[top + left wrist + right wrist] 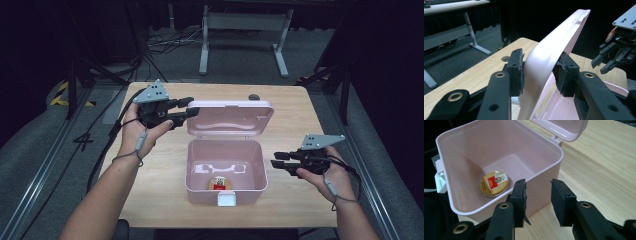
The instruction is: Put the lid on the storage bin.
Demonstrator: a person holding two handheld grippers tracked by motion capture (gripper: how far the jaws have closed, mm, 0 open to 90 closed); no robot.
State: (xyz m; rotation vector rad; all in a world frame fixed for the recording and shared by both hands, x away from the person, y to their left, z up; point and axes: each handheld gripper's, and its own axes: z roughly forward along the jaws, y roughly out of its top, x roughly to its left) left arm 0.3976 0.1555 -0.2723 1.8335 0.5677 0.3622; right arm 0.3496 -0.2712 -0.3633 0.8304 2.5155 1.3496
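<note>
From the high view, the table was light wood and stood on a grey floor in a dark room, with a white desk frame behind it and cables on the floor. A pink box sat in the middle of the table with its lid standing open at the far side. Inside the box lay a round gold tin near the front wall. My left gripper reached the left edge of the lid, and my right gripper hung just beside the right wall of the box.

In the left gripper view, my left gripper was clenched on the edge of the lid, both pads pressing the pink plastic. Here I also saw a round hole in the table top, and my other gripper farther off at the right.

In the right gripper view, my right gripper was released, its jaws apart with nothing between them, close to the box wall but not touching it. This view showed the tin more clearly, with a red label on its gold top, and a white latch on the front of the box.
</note>
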